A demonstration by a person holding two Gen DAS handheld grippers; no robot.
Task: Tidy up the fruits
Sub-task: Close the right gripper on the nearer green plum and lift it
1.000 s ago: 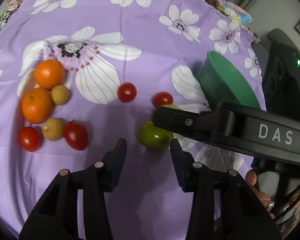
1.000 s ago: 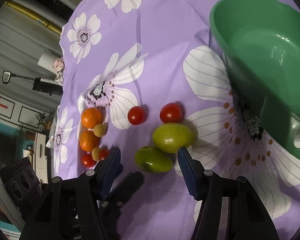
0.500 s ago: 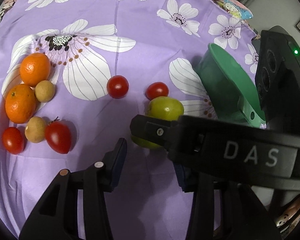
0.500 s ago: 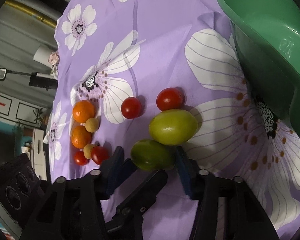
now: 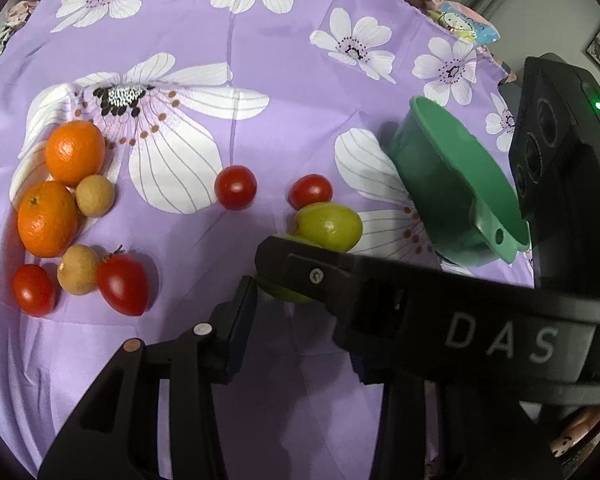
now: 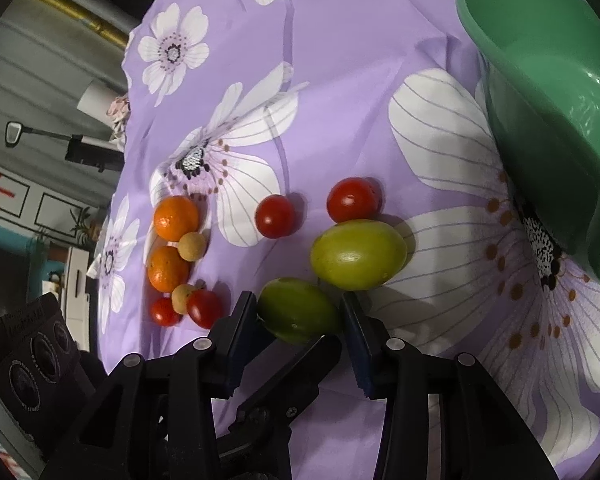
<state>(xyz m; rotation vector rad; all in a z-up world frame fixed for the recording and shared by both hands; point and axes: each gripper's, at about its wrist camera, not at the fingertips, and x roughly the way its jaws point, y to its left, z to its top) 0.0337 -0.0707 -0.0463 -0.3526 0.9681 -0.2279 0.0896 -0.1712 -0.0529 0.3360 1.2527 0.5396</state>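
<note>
Two green fruits lie on the purple flowered cloth. The darker green fruit (image 6: 298, 310) sits between the fingers of my right gripper (image 6: 300, 316), whose jaws stand close on both sides of it but still look open. The lighter green fruit (image 6: 358, 254) lies just beyond it and shows in the left wrist view (image 5: 327, 226). The green bowl (image 6: 540, 92) stands at the right, seen also in the left wrist view (image 5: 452, 184). My left gripper (image 5: 300, 320) is open and empty; the right gripper's body crosses in front of it and hides its right finger.
Two red tomatoes (image 5: 235, 187) (image 5: 310, 191) lie beyond the green fruits. At the left is a cluster of two oranges (image 5: 75, 152), two small tan fruits (image 5: 95, 200) and two more tomatoes (image 5: 122, 290). The cloth's far edge runs near the bowl.
My right gripper has moved forward until the darker green fruit sits between its fingers, and its jaws have narrowed. Its body now covers more of the left wrist view.
</note>
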